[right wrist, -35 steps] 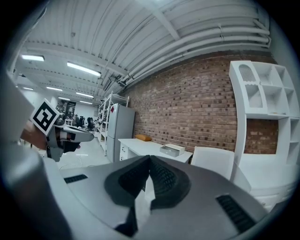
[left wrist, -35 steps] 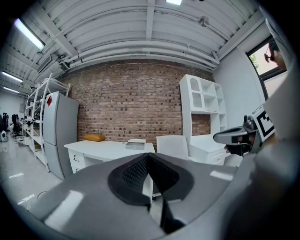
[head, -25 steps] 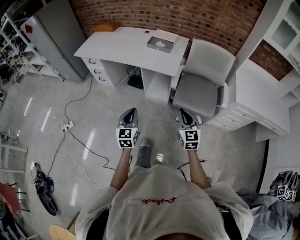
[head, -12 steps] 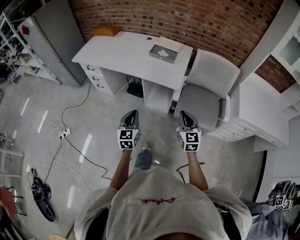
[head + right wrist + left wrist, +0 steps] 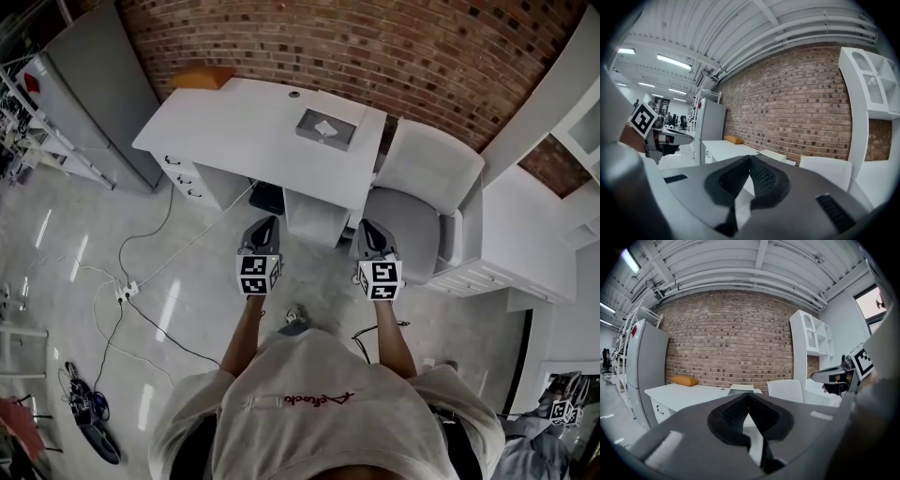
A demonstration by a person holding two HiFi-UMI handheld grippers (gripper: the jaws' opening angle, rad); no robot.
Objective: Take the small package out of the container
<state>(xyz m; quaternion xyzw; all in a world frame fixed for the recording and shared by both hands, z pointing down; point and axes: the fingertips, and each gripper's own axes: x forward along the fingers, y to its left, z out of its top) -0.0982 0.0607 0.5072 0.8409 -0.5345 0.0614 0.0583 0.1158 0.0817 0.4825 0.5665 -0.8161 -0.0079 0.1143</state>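
Jaws, left gripper: clenched pad to pad, nothing between them. Jaws, right gripper: likewise clenched, empty. Both grippers are held side by side, pointing nearly level.
Container: shallow grey open box on a white desk. It lies ahead of both sets of jaws, well apart from them, on a line between the two grippers.
Small package: white, lying inside the container, untouched.
Pale chair: ahead of the right jaws, just beside the desk.
Orange cushion: far-left desk corner, beyond the left jaws.
Brick wall: behind the desk.
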